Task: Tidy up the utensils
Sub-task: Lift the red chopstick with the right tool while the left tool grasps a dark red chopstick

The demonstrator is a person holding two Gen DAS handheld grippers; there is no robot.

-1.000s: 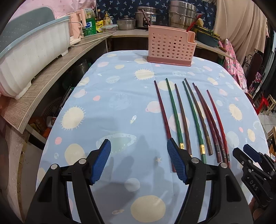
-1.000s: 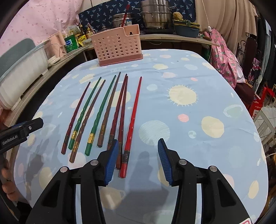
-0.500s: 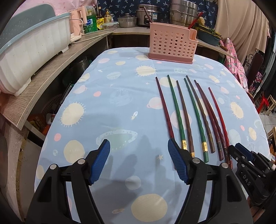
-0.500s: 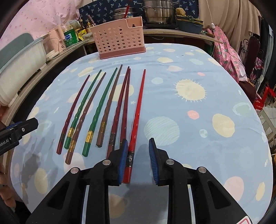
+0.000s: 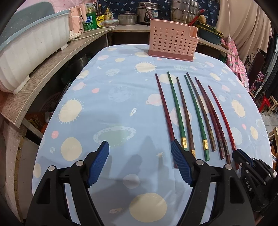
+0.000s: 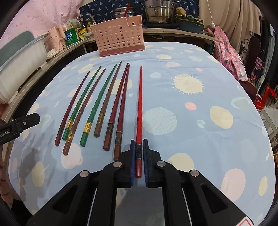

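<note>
Several long chopsticks, dark red, green and brown, lie side by side on the patterned tablecloth point(image 6: 191, 121). My right gripper point(image 6: 139, 144) is shut on the thick end of the bright red chopstick point(image 6: 139, 107), the rightmost one, which still lies along the cloth. It also shows in the left wrist view point(image 5: 221, 114). My left gripper point(image 5: 139, 147) is open and empty, just left of the leftmost dark red chopstick point(image 5: 164, 107). A pink perforated utensil holder point(image 6: 119, 37) stands at the table's far edge, also in the left wrist view point(image 5: 172, 41).
A white dish rack point(image 5: 29, 47) sits on a wooden shelf point(image 5: 52, 69) along the left. Pots point(image 6: 159, 11) and bottles stand on the counter behind the holder. The table edge drops off on the right near a red stool point(image 6: 265, 97).
My right gripper moved forward over the bright red chopstick's thick end and closed on it. My left gripper moved slightly and stayed open.
</note>
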